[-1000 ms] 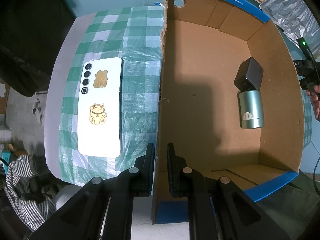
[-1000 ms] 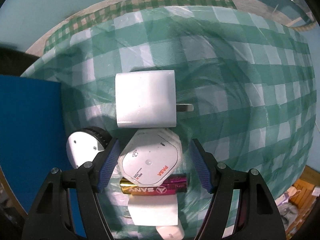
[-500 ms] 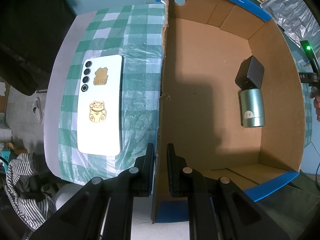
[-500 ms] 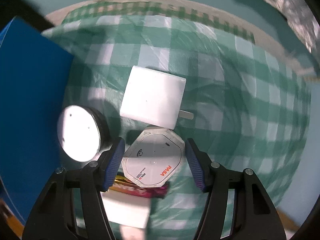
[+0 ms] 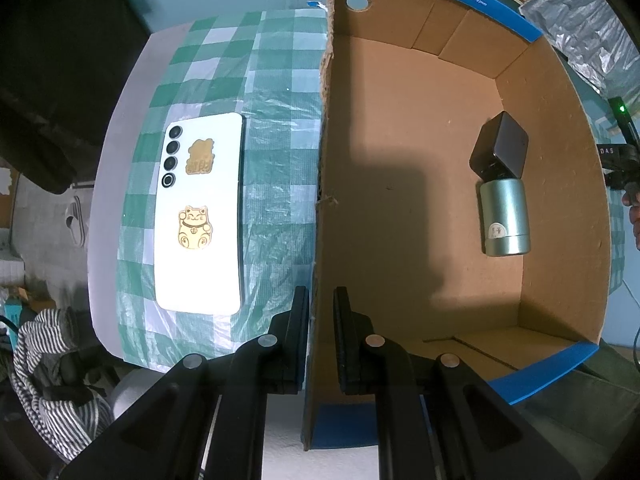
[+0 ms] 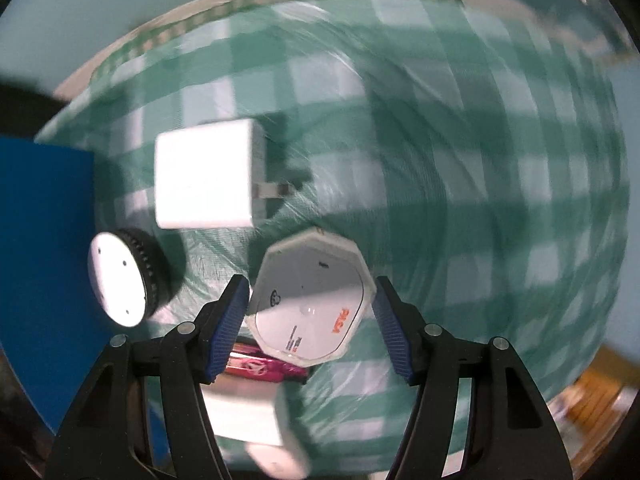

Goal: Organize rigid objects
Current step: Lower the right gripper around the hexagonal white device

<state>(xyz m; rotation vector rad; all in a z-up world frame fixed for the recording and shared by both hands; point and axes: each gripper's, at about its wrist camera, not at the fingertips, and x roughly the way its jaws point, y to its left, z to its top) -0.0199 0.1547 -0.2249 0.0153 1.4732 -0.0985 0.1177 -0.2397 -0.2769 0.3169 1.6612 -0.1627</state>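
My left gripper points down and is shut on the left wall of the open cardboard box. Inside the box lie a black cube and a teal cylinder, touching end to end. A white phone with gold cat stickers lies on the checked cloth left of the box. My right gripper has a white octagonal device between its blue pads, which touch both its sides; the jaws are opening slightly. The device is tilted above the cloth.
A white plug charger, a black disc with a white face, a pink battery and a white block lie around the right gripper. The box's blue outer wall stands at its left. A hand shows past the box's right wall.
The right jaws have closed onto the octagonal device and carried it sideways; charger and disc have shifted left in that view. The left gripper and box have kept still.
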